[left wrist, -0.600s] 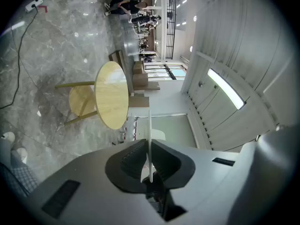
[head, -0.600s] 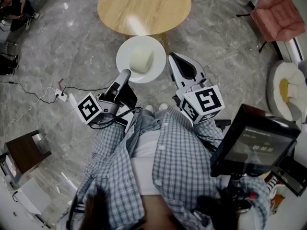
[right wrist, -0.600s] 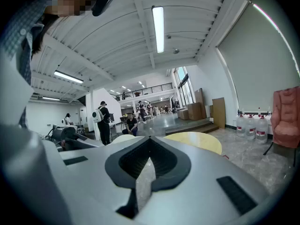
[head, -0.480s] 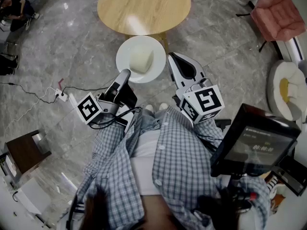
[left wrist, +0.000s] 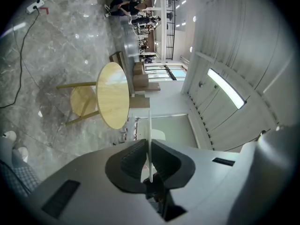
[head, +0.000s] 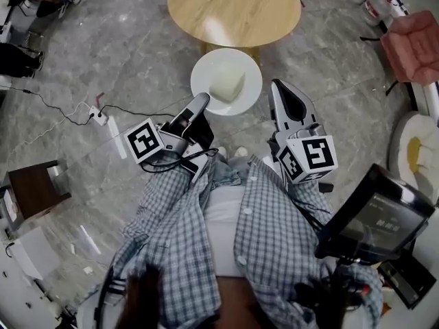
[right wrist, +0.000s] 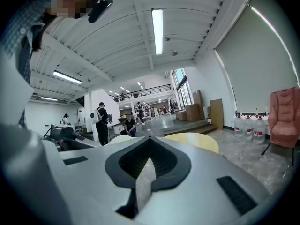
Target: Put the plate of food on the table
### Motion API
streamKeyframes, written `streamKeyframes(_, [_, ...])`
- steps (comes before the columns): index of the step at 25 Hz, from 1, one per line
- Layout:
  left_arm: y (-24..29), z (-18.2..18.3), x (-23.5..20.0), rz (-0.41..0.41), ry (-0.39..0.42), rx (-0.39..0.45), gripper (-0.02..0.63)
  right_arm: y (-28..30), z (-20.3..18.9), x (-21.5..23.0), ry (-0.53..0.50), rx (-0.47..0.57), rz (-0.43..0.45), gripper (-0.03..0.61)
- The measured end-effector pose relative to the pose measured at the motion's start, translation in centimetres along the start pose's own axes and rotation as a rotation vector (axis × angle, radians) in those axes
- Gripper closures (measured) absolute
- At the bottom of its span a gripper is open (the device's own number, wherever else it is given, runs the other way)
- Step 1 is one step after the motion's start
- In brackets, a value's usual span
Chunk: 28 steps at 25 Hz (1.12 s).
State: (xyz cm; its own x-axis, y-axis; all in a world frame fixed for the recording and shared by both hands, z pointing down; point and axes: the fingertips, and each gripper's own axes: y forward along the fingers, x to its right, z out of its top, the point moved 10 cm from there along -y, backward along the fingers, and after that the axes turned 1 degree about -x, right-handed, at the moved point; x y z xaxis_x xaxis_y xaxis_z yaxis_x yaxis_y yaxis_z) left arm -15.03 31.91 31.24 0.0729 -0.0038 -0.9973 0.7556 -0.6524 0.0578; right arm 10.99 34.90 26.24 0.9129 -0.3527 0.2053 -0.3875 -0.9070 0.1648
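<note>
My left claw (left wrist: pixel 149 144) and right claw (right wrist: pixel 150 138): smooth matt light-grey plastic shells, with black ribbed, rubbery-looking pads (left wrist: pixel 127 159). Plate (head: pixel 206 81), upper centre of the head view: white, glossy, ceramic-looking. Food block (head: pixel 228 86) on it: pale, matt. Table (head: pixel 233 9) at top: light wood, smooth, slight sheen. Floor (head: pixel 103 53): grey marble look, polished, reflective. My shirt (head: pixel 267 225): woven check cloth. Armchair (head: pixel 411 38), upper right: pink soft upholstery.

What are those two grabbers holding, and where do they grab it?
The left gripper pinches the white plate by its near rim. The right gripper holds nothing.
</note>
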Motion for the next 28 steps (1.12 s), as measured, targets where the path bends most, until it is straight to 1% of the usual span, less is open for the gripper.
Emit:
streamKeyframes(6, [-0.3,-0.4,0.4,0.005,-0.005,0.031,0.592,-0.4,0.3,0.1,-0.010,-0.002,0.014,0.572])
streamKeyframes(13, [-0.6,-0.4,-0.1,-0.012,0.003,0.069,0.592,0.1,-0.5,0.7,0.016,-0.008,0.027,0.572])
streamKeyframes(18, [-0.8,-0.6,0.3,-0.014,-0.006,0.094,0.592,0.5,-0.1,0.6,-0.004,-0.016,0.050,0.572])
streamKeyframes(23, [-1.2,-0.7,-0.2,-0.001,-0.007,0.104,0.592,0.8,-0.7,0.4,0.004,-0.024,0.060,0.572])
streamKeyframes(28, [-1.2,-0.6,-0.5,0.004,-0.009,0.110,0.592,0.4,-1.3,0.8,0.011,-0.043,0.049,0.572])
